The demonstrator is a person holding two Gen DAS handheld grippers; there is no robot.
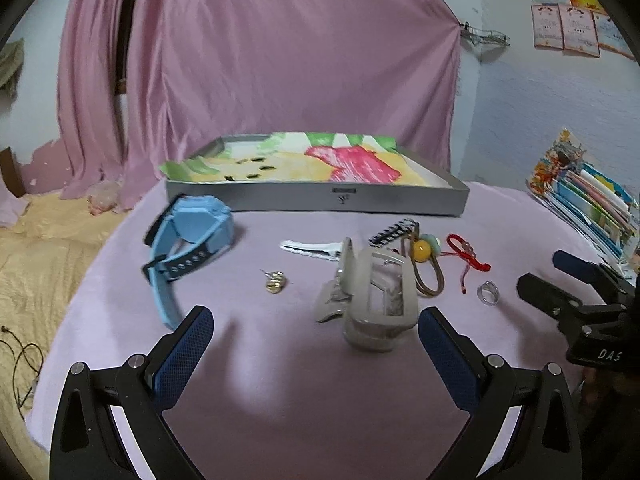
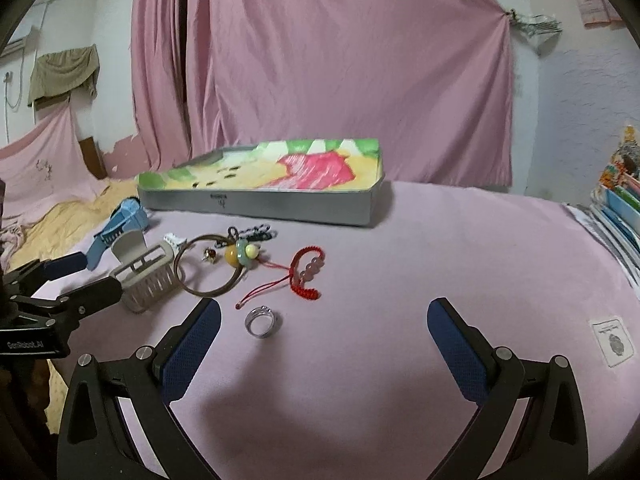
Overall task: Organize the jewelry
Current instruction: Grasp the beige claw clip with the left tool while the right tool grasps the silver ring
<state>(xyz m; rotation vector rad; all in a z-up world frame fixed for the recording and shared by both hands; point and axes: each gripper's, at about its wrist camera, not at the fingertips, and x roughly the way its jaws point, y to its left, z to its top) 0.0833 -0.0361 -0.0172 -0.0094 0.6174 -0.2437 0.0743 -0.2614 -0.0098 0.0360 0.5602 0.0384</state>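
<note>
A home bedroom; pink curtain (image 2: 320, 72) draped on the wall, yellow bedding (image 1: 44, 248) beside the table.

Near part of the desk (image 2: 360, 380) is bare cloth, open to approach from the front and right. Jewelry is clustered mid-left: grey hair claw (image 1: 372, 300), silver ring (image 2: 261, 321), red cord bracelet (image 2: 308, 272), blue watch (image 1: 192, 236). Grey tray (image 1: 320, 200) blocks the far edge; stacked papers (image 1: 588, 204) block the right edge.

On the counter (image 1: 280, 380), the tray (image 1: 316, 200) lies at the back. Before it, left to right: watch (image 1: 192, 236), earring (image 1: 275, 281), hair claw (image 1: 372, 300), bracelet (image 1: 466, 254), ring (image 1: 489, 292).
</note>
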